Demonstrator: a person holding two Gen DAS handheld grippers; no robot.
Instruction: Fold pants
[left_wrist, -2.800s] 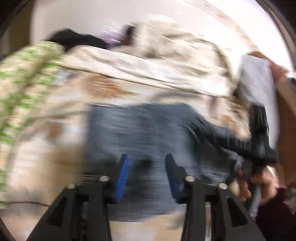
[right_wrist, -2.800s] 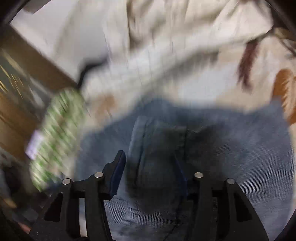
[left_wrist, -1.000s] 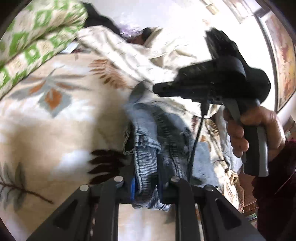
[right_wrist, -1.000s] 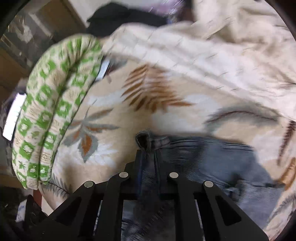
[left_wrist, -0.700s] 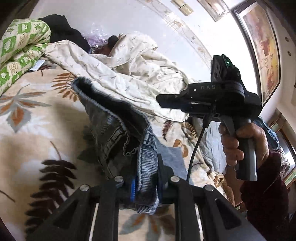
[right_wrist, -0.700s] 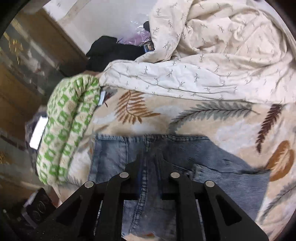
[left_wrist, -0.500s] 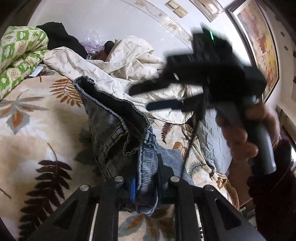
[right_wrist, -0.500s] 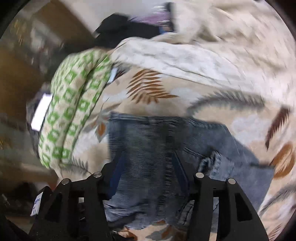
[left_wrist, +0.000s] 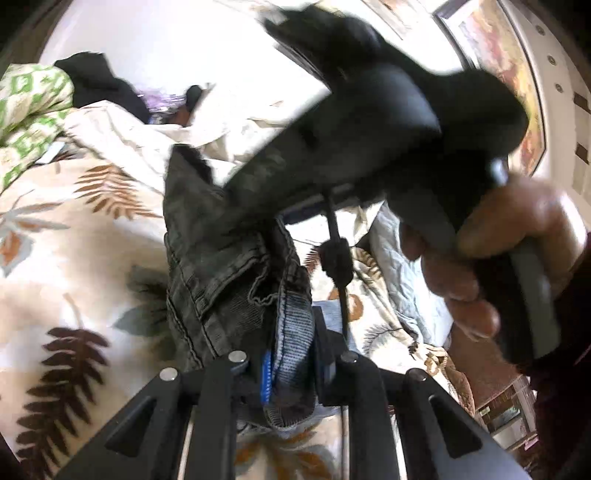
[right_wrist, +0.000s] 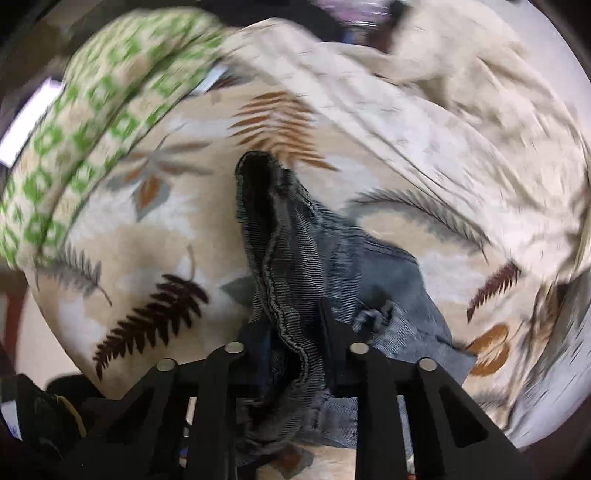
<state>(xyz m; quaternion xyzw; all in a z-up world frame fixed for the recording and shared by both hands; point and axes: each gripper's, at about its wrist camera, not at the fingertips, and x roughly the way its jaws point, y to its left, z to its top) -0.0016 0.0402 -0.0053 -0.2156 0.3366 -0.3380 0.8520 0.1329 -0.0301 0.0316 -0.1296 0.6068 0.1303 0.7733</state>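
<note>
The blue denim pants (left_wrist: 221, 266) hang bunched above a leaf-print bedspread (left_wrist: 55, 258). My left gripper (left_wrist: 291, 354) is shut on a thick fold of the pants. In the right wrist view my right gripper (right_wrist: 295, 332) is shut on a ridge of the pants (right_wrist: 284, 258), with the rest of the denim spread on the bedspread (right_wrist: 155, 236) to the right. The right gripper's black body (left_wrist: 369, 122), held in a hand (left_wrist: 517, 251), fills the upper right of the left wrist view, close above the pants and blurred.
A crumpled cream duvet (right_wrist: 424, 110) lies at the back. A green-patterned bolster (right_wrist: 74, 122) runs along the left side of the bed. Dark clothing (left_wrist: 96, 85) lies by the wall. A framed picture (left_wrist: 491, 62) hangs on the right wall.
My right gripper was open half a second ago; it has moved in close to the left gripper and shut on the pants. The left gripper keeps its hold on the denim fold.
</note>
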